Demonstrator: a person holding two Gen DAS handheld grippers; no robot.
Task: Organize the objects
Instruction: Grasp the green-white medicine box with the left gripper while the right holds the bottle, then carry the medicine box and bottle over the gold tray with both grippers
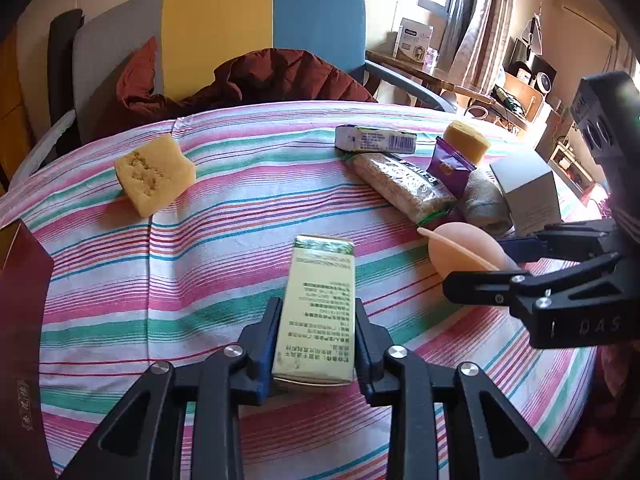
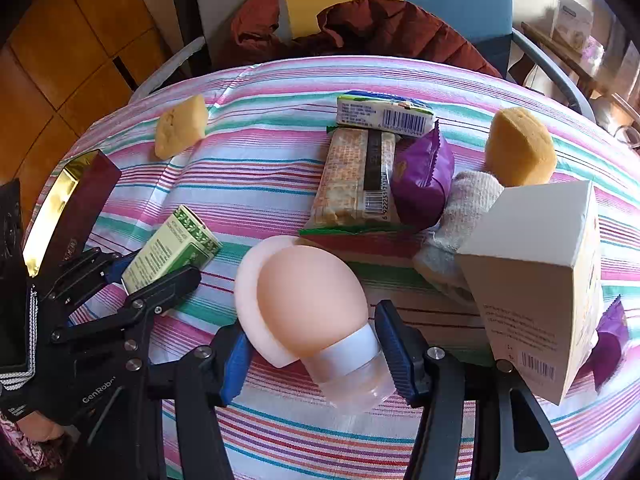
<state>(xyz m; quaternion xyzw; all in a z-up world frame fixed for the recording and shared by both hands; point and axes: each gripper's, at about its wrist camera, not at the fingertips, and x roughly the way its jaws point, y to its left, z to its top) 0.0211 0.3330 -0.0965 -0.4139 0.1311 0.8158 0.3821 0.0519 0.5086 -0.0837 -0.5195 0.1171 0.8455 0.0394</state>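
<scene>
A pale green printed box [image 1: 320, 304] lies lengthwise on the striped tablecloth [image 1: 224, 280], and my left gripper [image 1: 316, 308] is shut on its near end, pads pressing both long sides. The right wrist view shows the same box [image 2: 172, 248] and left gripper [image 2: 156, 272] at the left. A peach silicone bottle [image 2: 308, 296] with a clear cap and a wide flange rests on the cloth. My right gripper [image 2: 312, 324] is closed on it, one pad on the flange and the other on the neck. The left wrist view has the bottle [image 1: 456, 248] and the right gripper [image 1: 476, 266] at the right.
A yellow sponge piece [image 1: 154, 172] lies at far left and another [image 2: 520, 146] at far right. A barcode packet [image 2: 384, 114], cracker pack [image 2: 352, 180], purple pouch [image 2: 424, 180], folded cloth [image 2: 460, 216] and white carton [image 2: 536, 272] crowd the right. A maroon box [image 2: 68, 216] sits at the left edge.
</scene>
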